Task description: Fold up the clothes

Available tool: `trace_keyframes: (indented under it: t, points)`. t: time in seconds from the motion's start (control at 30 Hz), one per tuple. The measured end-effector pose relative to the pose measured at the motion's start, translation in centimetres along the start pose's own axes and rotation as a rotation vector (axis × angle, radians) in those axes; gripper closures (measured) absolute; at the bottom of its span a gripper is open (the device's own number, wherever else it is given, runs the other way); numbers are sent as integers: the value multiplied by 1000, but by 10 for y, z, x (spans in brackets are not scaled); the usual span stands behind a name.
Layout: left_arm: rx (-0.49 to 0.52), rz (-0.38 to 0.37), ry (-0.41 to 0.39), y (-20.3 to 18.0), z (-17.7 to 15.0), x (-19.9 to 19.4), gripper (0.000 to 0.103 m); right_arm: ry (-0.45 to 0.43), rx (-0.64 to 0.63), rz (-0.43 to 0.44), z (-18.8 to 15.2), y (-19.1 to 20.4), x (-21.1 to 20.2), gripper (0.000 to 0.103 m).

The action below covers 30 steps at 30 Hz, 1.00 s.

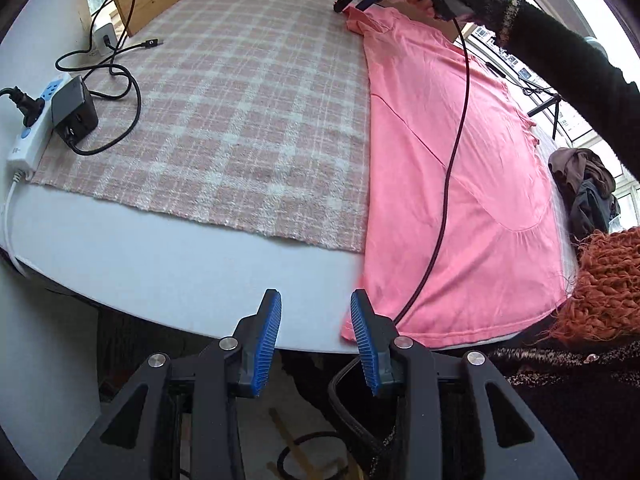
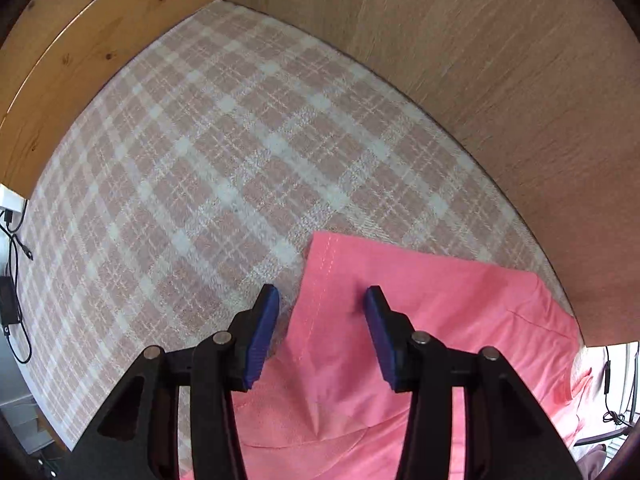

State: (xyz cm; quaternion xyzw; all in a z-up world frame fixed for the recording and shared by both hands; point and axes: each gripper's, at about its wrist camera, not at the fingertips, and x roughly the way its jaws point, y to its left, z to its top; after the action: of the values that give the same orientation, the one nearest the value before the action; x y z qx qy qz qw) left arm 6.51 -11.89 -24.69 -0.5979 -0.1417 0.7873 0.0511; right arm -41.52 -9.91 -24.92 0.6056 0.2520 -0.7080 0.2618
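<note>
On the plaid cloth (image 1: 224, 120), the pink shirt (image 1: 460, 184) lies flat along its right side. Right gripper (image 2: 322, 312) straddles the far sleeve edge, jaws apart, holding nothing. Left gripper (image 1: 316, 320) waits empty and wide beside the near hem, probably for a paired lift.

A pink-and-white plaid cloth (image 1: 224, 120) covers much of the white counter (image 1: 168, 276). At the left of the left wrist view a white power strip (image 1: 32, 128) lies on the counter with a black adapter (image 1: 74, 110) on it, and black cables (image 1: 120, 80) loop over the cloth. Wooden boards (image 2: 500, 80) stand along the cloth's far edges. A heap of dark clothes (image 1: 584, 188) lies at the right edge.
</note>
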Motion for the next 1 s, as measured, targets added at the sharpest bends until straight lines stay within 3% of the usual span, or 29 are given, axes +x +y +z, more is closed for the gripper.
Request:
trace_keyframes:
  t: [0.13,0.23,0.4,0.53,0.6,0.63,0.73,0.9,1.0]
  points:
    - [36,-6,-2,-12,-15,10,69,1,56,15,-4,-5,0,50]
    - [65,36,-5,-18,-21,10,68,-12,67,23,-9,-7,-2,55]
    - [77,25,-31,-33,-19,16,64,-22,94,13,-14,-10,-5,72]
    - [97,46,-1,-43,-23,32,63,-31,103,7,-18,-12,-8,84]
    - [93,52,-4,-44,-22,37,64,-37,104,5,-19,-13,-9,98]
    - [87,52,-10,-44,-21,38,66,-43,110,15,-20,-14,-10,98]
    - [67,37,-21,-41,-19,41,101,-62,127,45,-22,-18,-12,99]
    - [100,15,-68,-51,-19,30,101,-124,165,92,-32,-26,-28,100]
    - [101,-40,-97,-58,-18,14,101,-155,184,114,-41,-35,-43,100]
